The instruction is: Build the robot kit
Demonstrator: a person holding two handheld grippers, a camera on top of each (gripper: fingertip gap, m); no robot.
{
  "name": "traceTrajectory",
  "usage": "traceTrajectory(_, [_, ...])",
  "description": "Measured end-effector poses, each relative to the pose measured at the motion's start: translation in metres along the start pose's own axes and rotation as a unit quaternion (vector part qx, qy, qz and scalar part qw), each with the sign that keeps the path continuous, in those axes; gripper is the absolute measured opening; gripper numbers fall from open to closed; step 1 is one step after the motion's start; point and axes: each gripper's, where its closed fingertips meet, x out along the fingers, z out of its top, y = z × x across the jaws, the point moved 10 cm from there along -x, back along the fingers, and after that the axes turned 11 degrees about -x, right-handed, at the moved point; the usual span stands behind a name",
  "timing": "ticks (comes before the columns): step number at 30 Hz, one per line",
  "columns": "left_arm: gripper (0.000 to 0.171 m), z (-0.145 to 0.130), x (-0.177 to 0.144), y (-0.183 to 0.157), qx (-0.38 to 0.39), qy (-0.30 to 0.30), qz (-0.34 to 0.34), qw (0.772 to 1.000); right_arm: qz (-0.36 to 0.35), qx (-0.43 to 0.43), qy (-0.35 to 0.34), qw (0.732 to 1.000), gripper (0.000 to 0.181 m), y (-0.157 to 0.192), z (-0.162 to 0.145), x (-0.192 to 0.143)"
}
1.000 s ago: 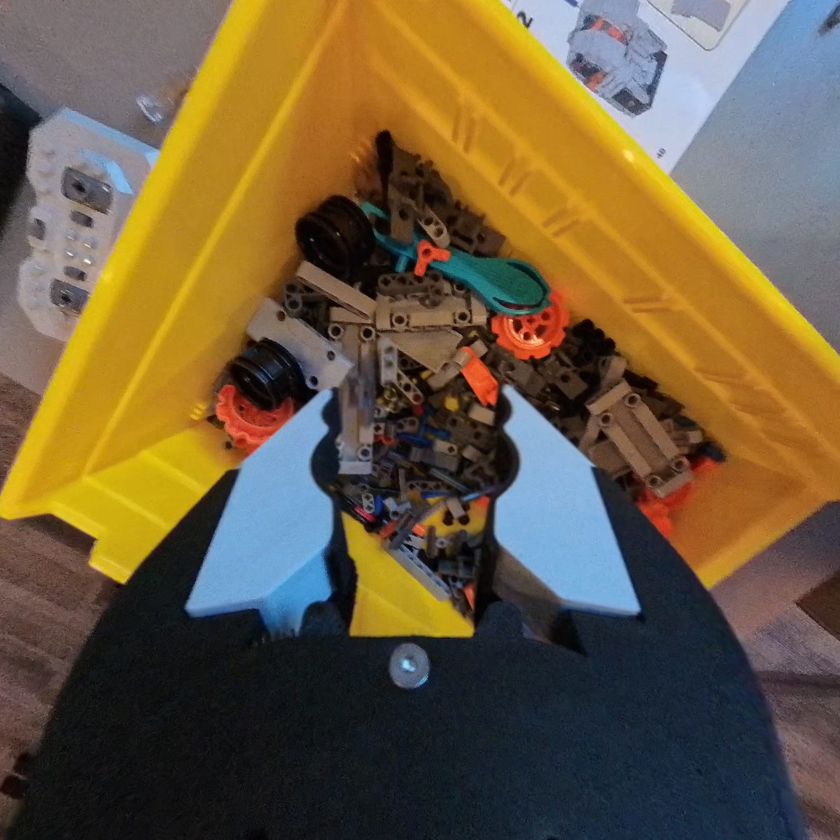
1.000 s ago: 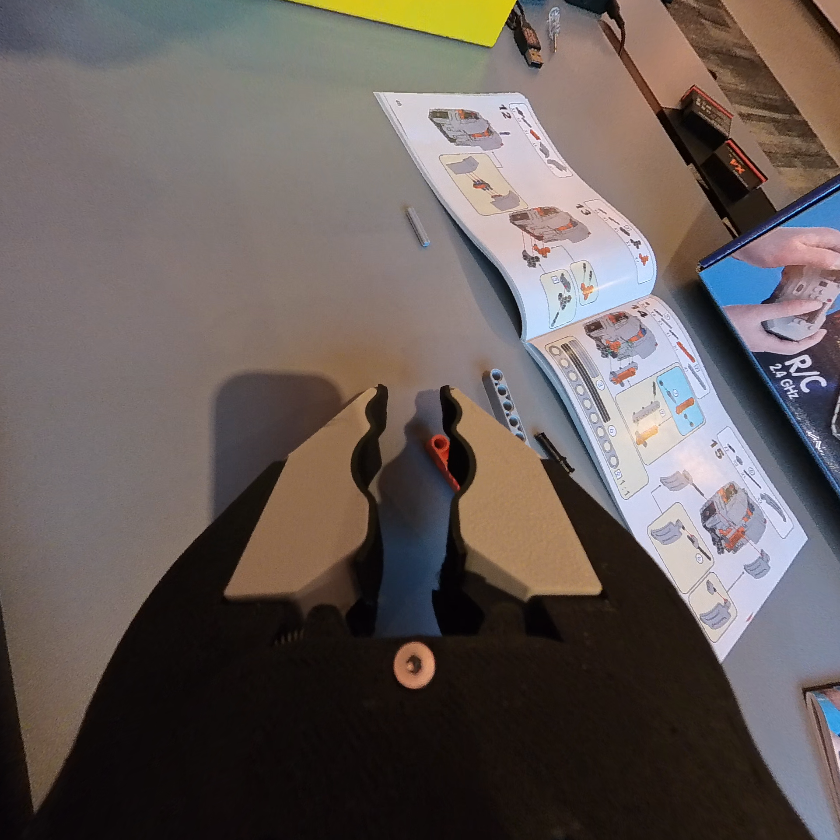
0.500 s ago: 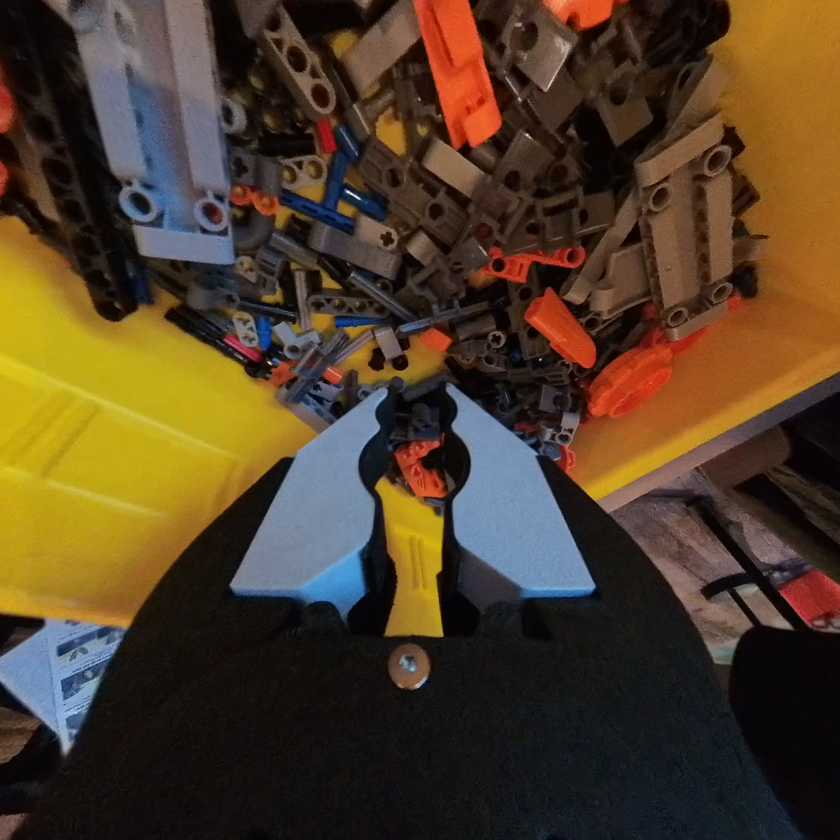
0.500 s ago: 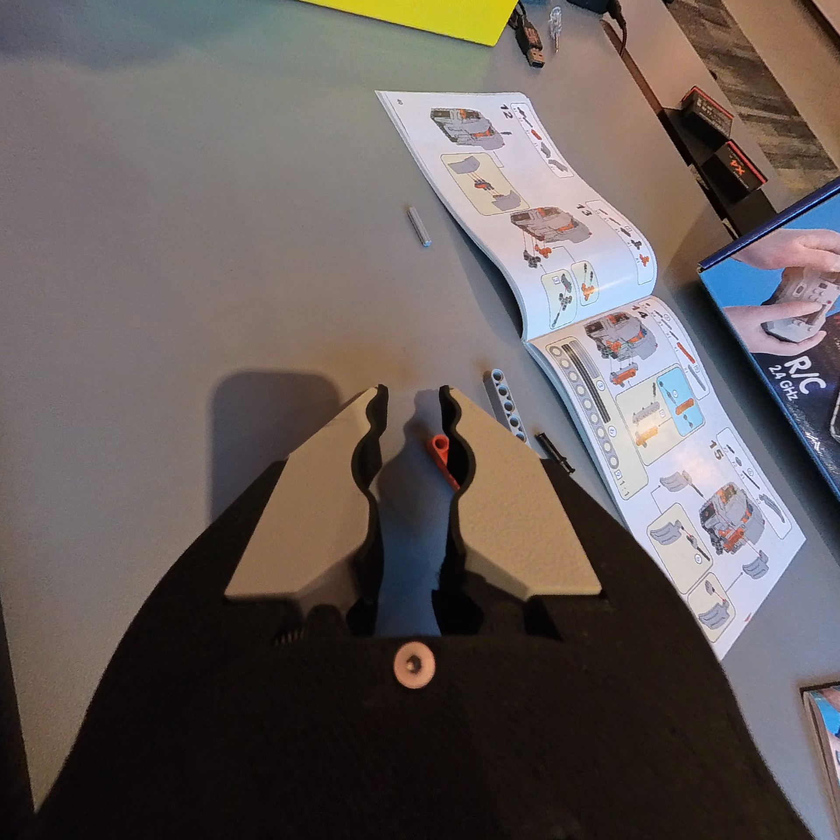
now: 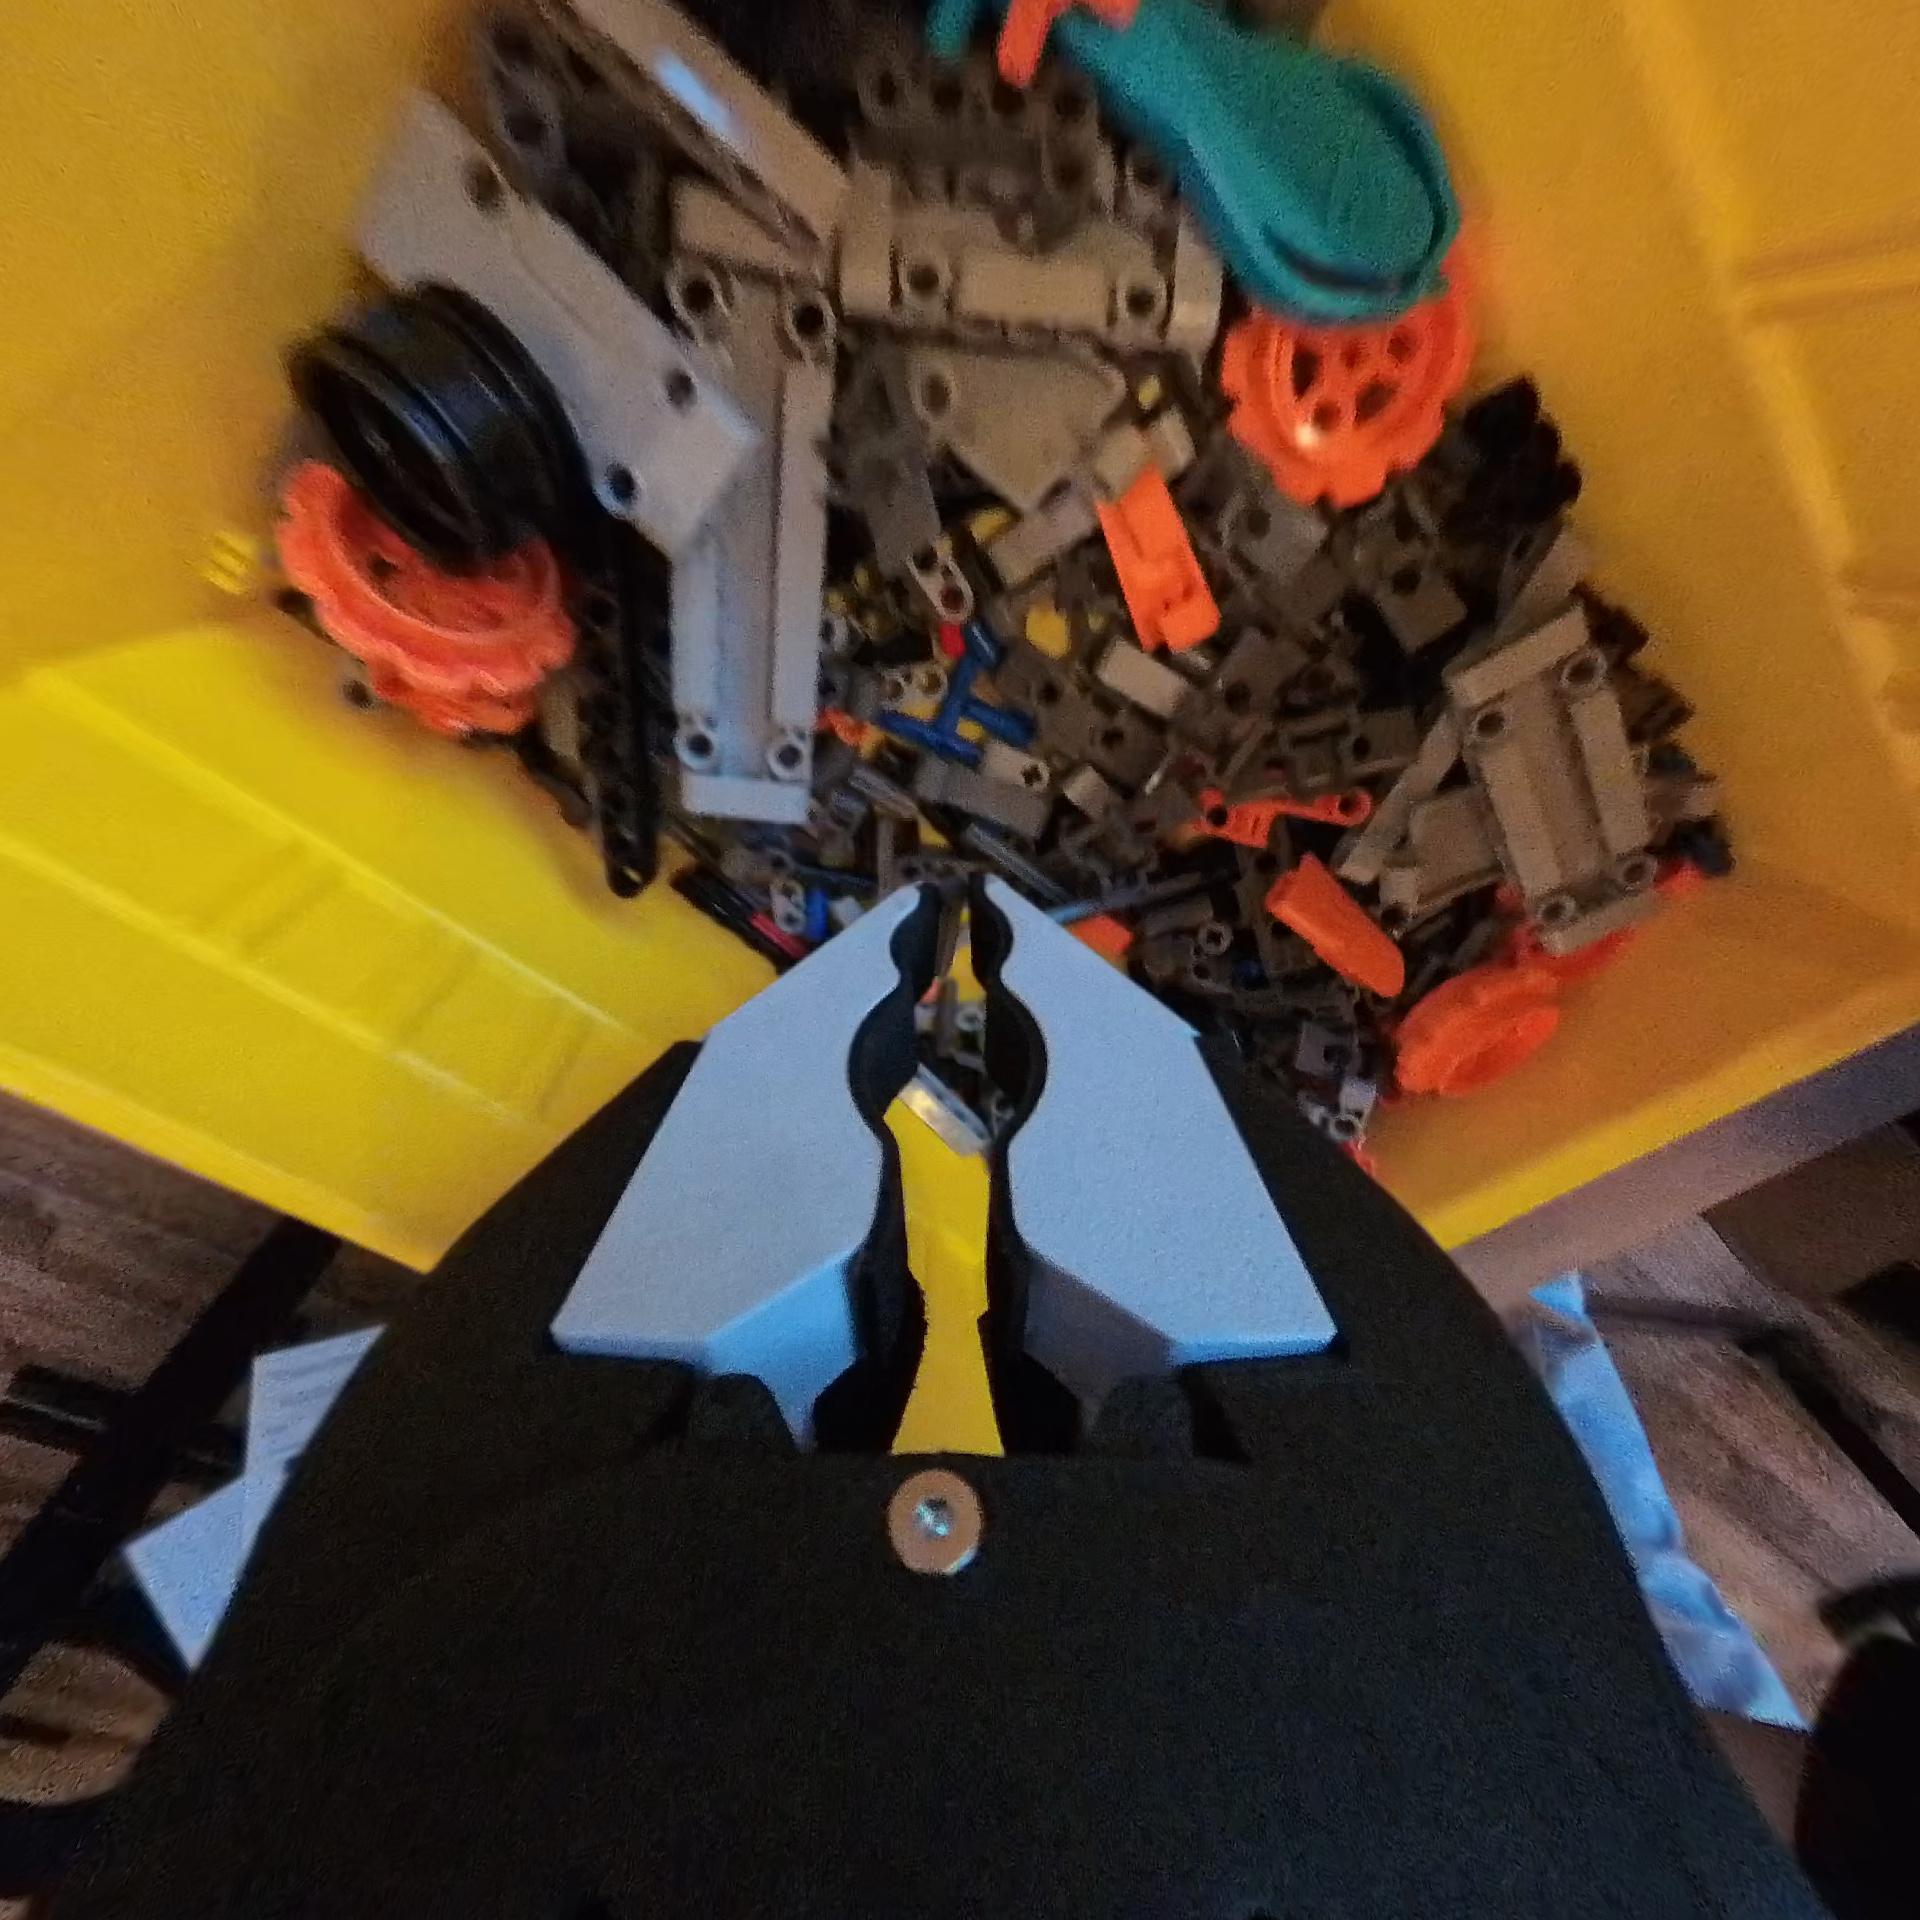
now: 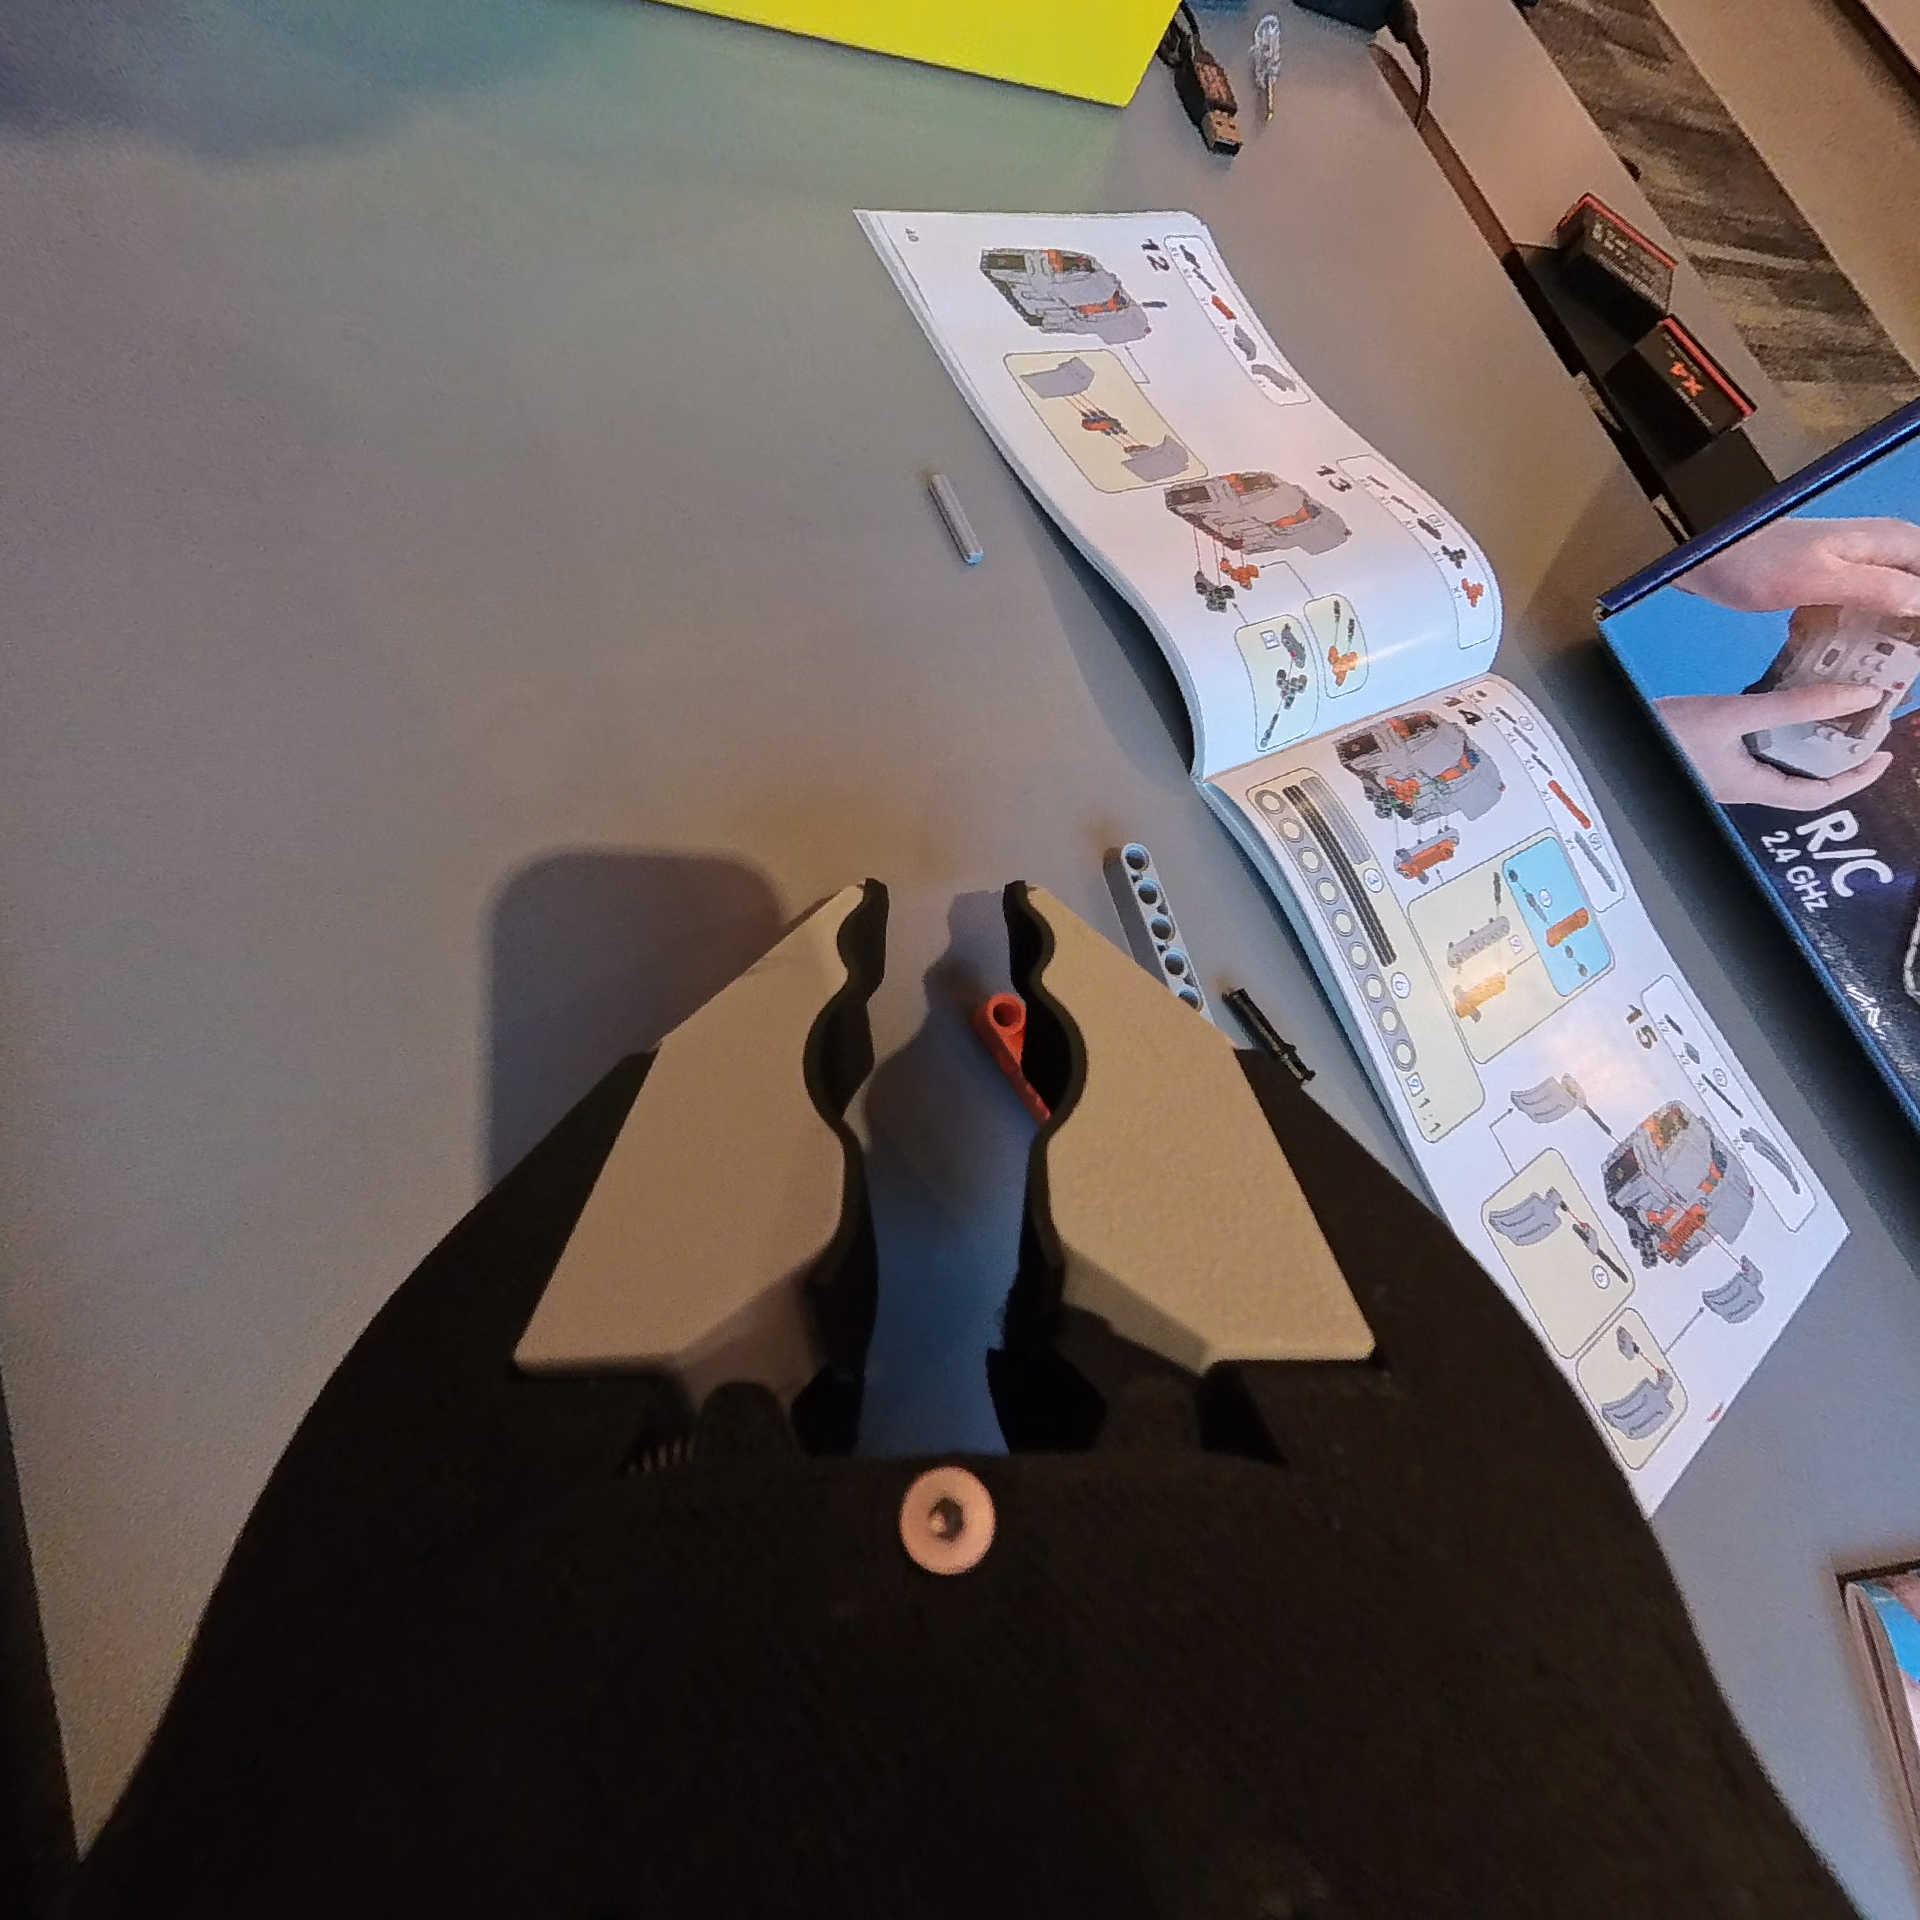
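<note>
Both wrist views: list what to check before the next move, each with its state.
1. Left gripper shut on thin grey piece: ok.
2. That grip secure: cannot tell, view blurred.
3. Piece clear of the pile in the bin: cannot tell.
4. Right gripper open: ok.
5. Orange piece centred between its jaws: not ok, it lies by the right finger.
6. Grey beam outside the jaws: ok.

Grey table (image 6: pixel 436 499), matte. Open instruction booklet (image 6: pixel 1340 665) at 2 o'clock. Blue box (image 6: pixel 1787 769) at 3 o'clock. Small grey rod (image 6: pixel 954 516) near 12, lying apart. Grey holed beam (image 6: pixel 1155 920), black pin (image 6: pixel 1262 1044) and an orange piece (image 6: pixel 1006 1049) (partly hidden) near centre. Yellow sheet edge (image 6: pixel 935 42) at 12.
</note>
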Motion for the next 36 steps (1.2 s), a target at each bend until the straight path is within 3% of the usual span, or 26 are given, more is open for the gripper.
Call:
traceTrajectory(3, [0.003,0.028,-0.017,0.004,-0.007,-0.097,0.013,0.995,0.0,0.001,0.0,1.0,0.021,0.0,0.0,0.0])
traceTrajectory(4, [0.017,0.034,-0.021,0.002,-0.007,-0.121,-0.009,0.993,0.0,0.002,0.0,1.0,0.021,0.0,0.0,0.0])
traceTrajectory(5, [0.044,0.035,-0.023,0.0,-0.011,-0.123,-0.031,0.992,0.0,0.002,0.0,1.0,0.021,0.0,0.0,0.0])
traceTrajectory(6, [0.058,0.033,-0.023,-0.001,-0.019,-0.106,-0.043,0.993,0.0,0.002,0.0,1.0,0.021,-0.001,-0.001,0.0])
traceTrajectory(9, [0.044,0.007,-0.014,0.005,-0.068,-0.031,-0.004,0.997,0.0,0.001,0.0,1.0,0.021,0.0,-0.001,-0.001])
traceTrajectory(13, [0.044,-0.037,0.011,0.001,-0.195,0.088,-0.054,0.975,0.003,-0.003,-0.001,1.0,0.021,0.001,0.001,0.0])
traceTrajectory(14, [0.029,-0.045,0.015,0.001,-0.221,0.104,-0.05,0.969,0.003,-0.004,0.0,1.0,0.021,0.001,0.001,0.0])
traceTrajectory(15, [0.022,-0.049,0.018,0.002,-0.24,0.105,-0.029,0.965,0.003,-0.005,0.0,1.0,0.021,0.002,0.001,0.0])
traceTrajectory(16, [0.026,-0.049,0.018,0.001,-0.252,0.088,-0.017,0.964,0.003,-0.005,0.0,1.0,0.021,0.002,0.001,0.0])
traceTrajectory(18, [0.05,-0.047,0.018,-0.005,-0.27,0.065,-0.01,0.961,0.003,-0.006,0.001,1.0,0.021,0.002,0.001,0.0])
traceTrajectory(20, [0.059,-0.046,0.023,-0.012,-0.272,0.075,-0.007,0.959,0.003,-0.007,0.002,1.0,0.021,0.002,0.001,0.0])
traceTrajectory(25, [0.06,-0.043,0.036,-0.018,-0.263,0.103,0.004,0.959,0.004,-0.011,0.002,1.0,0.021,0.002,0.002,-0.001])
traceTrajectory(26, [0.056,-0.044,0.036,-0.017,-0.262,0.103,0.003,0.959,0.004,-0.012,0.003,1.0,0.021,0.003,0.002,-0.001])
traceTrajectory(28, [0.034,-0.044,0.036,-0.017,-0.245,0.105,-0.003,0.964,0.005,-0.015,0.003,1.0,0.021,0.003,0.002,-0.001])
traceTrajectory(29, [0.011,-0.044,0.037,-0.016,-0.235,0.103,0.001,0.967,0.005,-0.017,0.004,1.0,0.021,0.004,0.002,-0.001])
traceTrajectory(36, [0.01,-0.042,0.027,-0.009,-0.241,0.084,-0.04,0.966,0.007,-0.015,0.002,1.0,0.021,0.004,0.003,0.0])
